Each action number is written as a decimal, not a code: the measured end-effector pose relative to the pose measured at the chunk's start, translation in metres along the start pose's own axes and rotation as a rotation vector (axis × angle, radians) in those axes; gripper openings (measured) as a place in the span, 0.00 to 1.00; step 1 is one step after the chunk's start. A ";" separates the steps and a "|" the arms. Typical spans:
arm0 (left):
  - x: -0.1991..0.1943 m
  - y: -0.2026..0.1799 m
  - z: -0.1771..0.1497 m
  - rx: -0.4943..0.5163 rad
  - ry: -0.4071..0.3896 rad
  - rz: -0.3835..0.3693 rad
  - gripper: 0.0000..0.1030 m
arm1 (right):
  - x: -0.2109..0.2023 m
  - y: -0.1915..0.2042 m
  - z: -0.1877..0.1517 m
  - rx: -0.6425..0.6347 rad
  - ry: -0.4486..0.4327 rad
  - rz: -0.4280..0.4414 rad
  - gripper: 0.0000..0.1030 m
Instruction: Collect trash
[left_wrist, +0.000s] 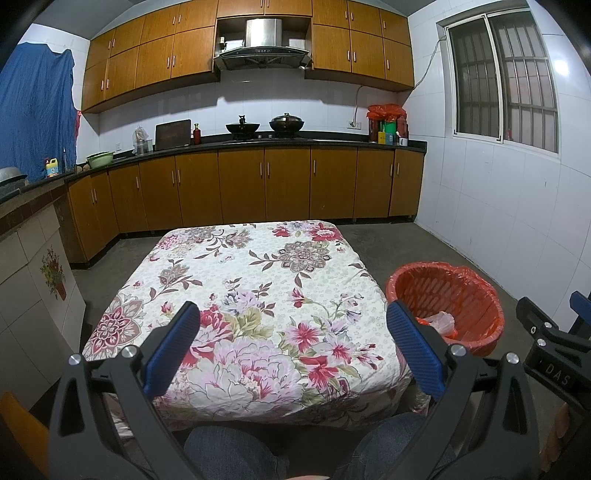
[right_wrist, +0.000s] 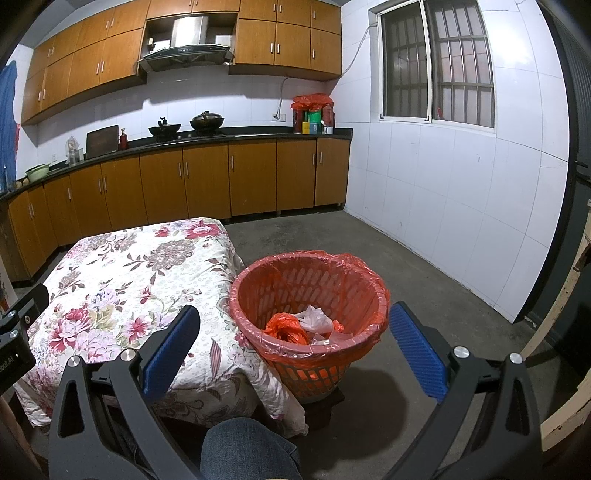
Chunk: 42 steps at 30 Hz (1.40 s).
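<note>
A basket (right_wrist: 308, 314) lined with a red bag stands on the floor, touching the draped corner of the tabletop (left_wrist: 255, 295). Its foot is partly hidden behind the hanging cloth, and from the left wrist view the left gripper's right finger cuts off its near side. Inside the basket lie the trash (right_wrist: 306, 326): a crumpled orange bag, a white bag against it, and clear scraps beneath that are hard to make out. The basket's slotted wall shows through the liner.

The left gripper (left_wrist: 291, 347) hangs above the near edge of the tabletop, its jaws spread wide with nothing between them. The right gripper (right_wrist: 295, 350) hovers just short of the basket, jaws likewise wide apart and empty, the basket framed between its blue pads (right_wrist: 171, 350). Each gripper shows only in part at the edge of the other's view.

A person's knees (left_wrist: 236, 450) in jeans sit below the tabletop's near edge, cut off by the frame. Beyond the basket, bare concrete floor (right_wrist: 424, 266) runs open to the tiled wall and to the cabinets (right_wrist: 207, 181).
</note>
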<state>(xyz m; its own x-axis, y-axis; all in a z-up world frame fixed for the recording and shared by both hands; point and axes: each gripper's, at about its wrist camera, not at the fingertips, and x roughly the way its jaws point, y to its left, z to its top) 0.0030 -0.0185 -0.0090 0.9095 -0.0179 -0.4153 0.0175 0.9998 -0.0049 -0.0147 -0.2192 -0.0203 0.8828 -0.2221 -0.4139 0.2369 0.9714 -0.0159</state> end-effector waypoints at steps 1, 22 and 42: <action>0.000 0.000 0.000 0.000 0.000 0.000 0.96 | 0.001 0.000 0.000 0.000 0.000 0.000 0.98; 0.000 0.000 0.000 0.000 0.003 0.001 0.96 | 0.001 -0.002 0.002 0.000 0.002 0.001 0.98; 0.000 0.001 -0.004 -0.001 0.007 0.003 0.96 | 0.001 -0.002 0.002 0.000 0.004 0.001 0.98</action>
<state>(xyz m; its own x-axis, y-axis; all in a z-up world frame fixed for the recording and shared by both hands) 0.0014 -0.0180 -0.0129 0.9068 -0.0146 -0.4214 0.0139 0.9999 -0.0047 -0.0134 -0.2220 -0.0194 0.8812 -0.2209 -0.4180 0.2362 0.9716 -0.0154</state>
